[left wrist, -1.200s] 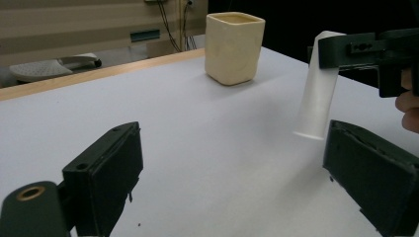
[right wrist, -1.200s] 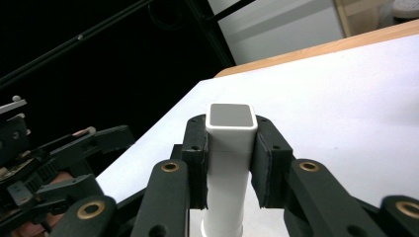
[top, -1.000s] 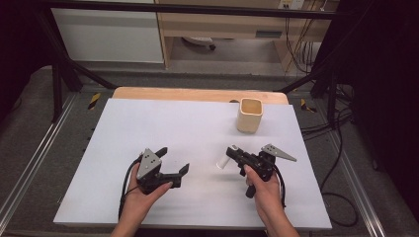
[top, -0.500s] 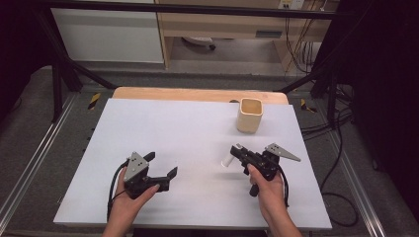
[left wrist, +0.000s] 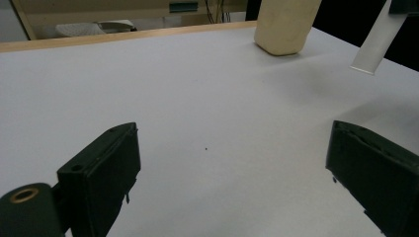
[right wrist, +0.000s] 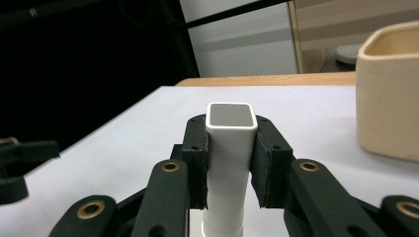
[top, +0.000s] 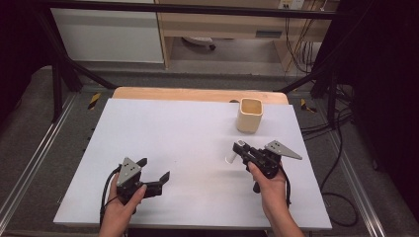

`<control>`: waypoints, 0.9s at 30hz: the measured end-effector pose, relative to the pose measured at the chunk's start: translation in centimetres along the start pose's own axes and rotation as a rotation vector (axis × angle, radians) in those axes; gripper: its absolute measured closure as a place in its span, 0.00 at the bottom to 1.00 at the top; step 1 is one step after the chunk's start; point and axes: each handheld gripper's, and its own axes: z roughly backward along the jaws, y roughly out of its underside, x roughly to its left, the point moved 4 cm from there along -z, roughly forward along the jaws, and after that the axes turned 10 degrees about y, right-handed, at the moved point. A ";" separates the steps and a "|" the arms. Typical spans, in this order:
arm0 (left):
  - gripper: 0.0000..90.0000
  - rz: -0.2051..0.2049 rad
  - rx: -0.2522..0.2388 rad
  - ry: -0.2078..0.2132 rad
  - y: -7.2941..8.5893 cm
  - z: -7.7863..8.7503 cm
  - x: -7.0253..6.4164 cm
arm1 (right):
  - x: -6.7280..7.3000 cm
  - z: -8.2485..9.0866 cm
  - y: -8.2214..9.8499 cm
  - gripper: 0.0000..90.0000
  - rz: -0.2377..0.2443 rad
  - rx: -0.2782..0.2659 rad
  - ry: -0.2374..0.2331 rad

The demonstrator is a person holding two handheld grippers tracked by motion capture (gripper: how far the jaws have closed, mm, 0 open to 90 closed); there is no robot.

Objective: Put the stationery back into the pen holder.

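Observation:
A white square tube (top: 231, 157) hangs tilted just above the table, and my right gripper (top: 240, 148) is shut on it. In the right gripper view the tube (right wrist: 231, 148) stands upright between the two clamped pads, its open end on top. A cream square cup (top: 250, 115) stands upright behind it, and the same cup (right wrist: 390, 94) is close on the right in the right gripper view. My left gripper (top: 154, 169) rests low near the front left, open and holding nothing. Its jaws stand wide apart over bare table, with the left gripper (left wrist: 232, 133) facing the cup (left wrist: 284, 24) and the tube (left wrist: 375, 44).
A white sheet (top: 197, 128) covers the table, with a wooden edge (top: 197, 94) at the back. Black frame bars, cables and shelving stand beyond the table. The left gripper (right wrist: 20, 163) shows at the left edge of the right gripper view.
My left gripper has moved left and toward the near edge, still open. The right gripper has hardly moved and stays shut on the tube.

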 end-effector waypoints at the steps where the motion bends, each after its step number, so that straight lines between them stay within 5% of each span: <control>1: 0.08 -0.001 0.003 -0.001 0.0 0.0 0.0 | 0.1 -0.1 -0.1 0.79 0.025 0.004 0.005; 15: 0.08 0.004 0.012 -0.014 0.1 -0.2 0.4 | 1.0 -0.8 -3.5 0.79 0.186 0.037 0.019; 27: 0.06 0.064 0.006 -0.064 0.3 0.4 2.0 | -0.4 -0.7 -7.2 0.79 0.237 0.042 0.056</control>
